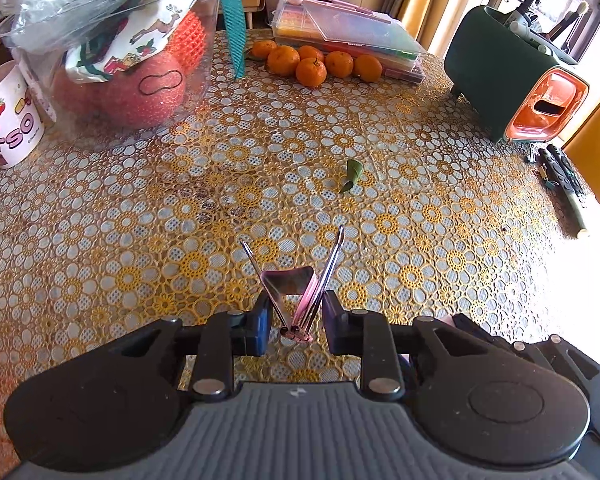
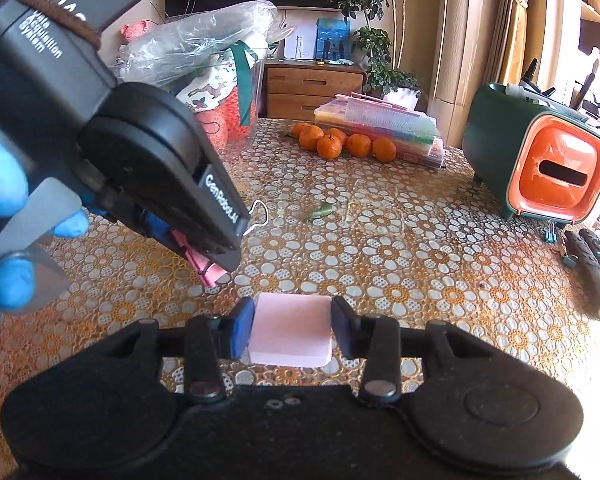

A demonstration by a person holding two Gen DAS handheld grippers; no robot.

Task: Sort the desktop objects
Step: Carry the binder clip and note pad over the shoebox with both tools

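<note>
My left gripper (image 1: 296, 316) is shut on a pink binder clip (image 1: 290, 288), its wire handles sticking forward above the tablecloth. In the right wrist view the same gripper (image 2: 204, 256) comes in from the upper left, held by a blue-gloved hand, with the pink clip (image 2: 206, 266) between its fingers. My right gripper (image 2: 292, 330) is shut on a pink eraser-like block (image 2: 290, 330), held low over the table. A green and orange desk organizer (image 2: 540, 160) stands at the right; it also shows in the left wrist view (image 1: 516, 76).
Several mandarins (image 1: 316, 65) lie by a stack of clear plastic boxes (image 1: 348, 36) at the back. A clear tub of toys (image 1: 112, 56) and a mug (image 1: 4, 120) stand left. A green leaf (image 1: 352, 174) lies mid-table. Remotes (image 2: 592, 268) and small binder clips (image 2: 550, 232) lie at the right edge.
</note>
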